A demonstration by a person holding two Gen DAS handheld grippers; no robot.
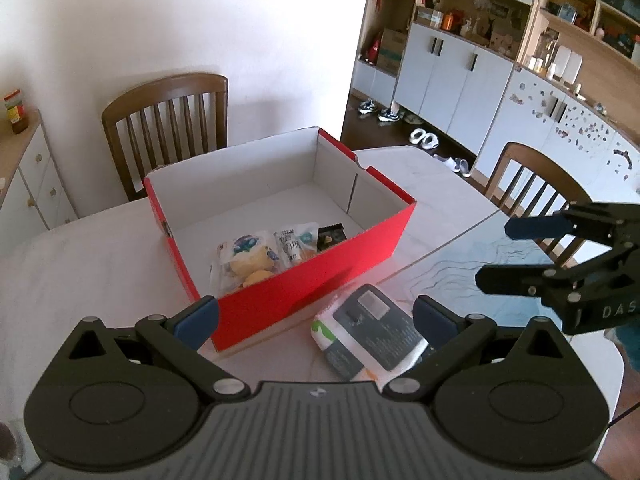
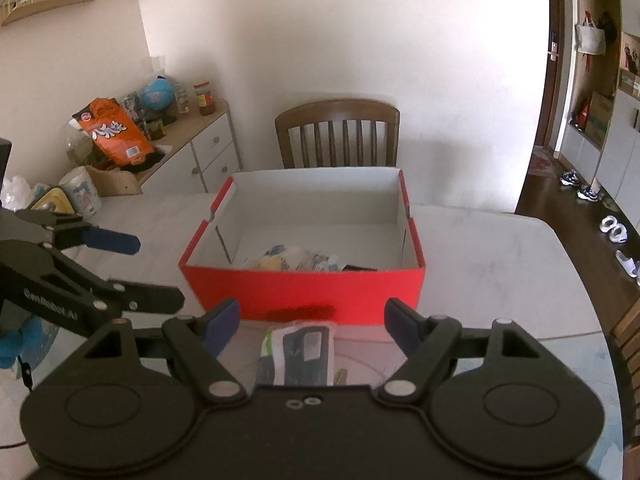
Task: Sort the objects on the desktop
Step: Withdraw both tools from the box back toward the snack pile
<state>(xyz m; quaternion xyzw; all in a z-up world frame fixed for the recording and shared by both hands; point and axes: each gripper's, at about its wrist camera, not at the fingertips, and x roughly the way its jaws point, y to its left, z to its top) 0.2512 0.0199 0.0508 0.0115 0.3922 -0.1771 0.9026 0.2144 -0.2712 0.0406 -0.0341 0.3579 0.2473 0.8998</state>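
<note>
**A:** Both tongs are spread wide with nothing in them. The left gripper (image 1: 316,318) fills the bottom of its own view, and the right gripper (image 2: 312,318) does the same in its view, pads well apart. The last loose thing is the flat grey-and-white packet (image 1: 370,336), lying on the table (image 1: 80,264) at lower centre, just in front of the red box (image 1: 316,280).

**B:** And the box already has stuff in it?

**A:** Yep, a few snack packs (image 1: 264,254) bunched in its near corner.

**B:** What could go sideways?

**A:** My guess is the packet. It's thin and flat on a smooth top, so the pads may just skate over it or shove it against the box wall. It also sits so close to the box that a finger could clip the red side and drag the whole box.

**B:** Both tongs diving for it at once could clash too.

**A:** Fair, they're near each other.

**B:** Any readable text?

**A:** "DAS" on the right gripper's body at the right edge of the left view, and something like "GenRobot.AI" on the left gripper at the left of the right view. The packet's print is too small to read.
</note>
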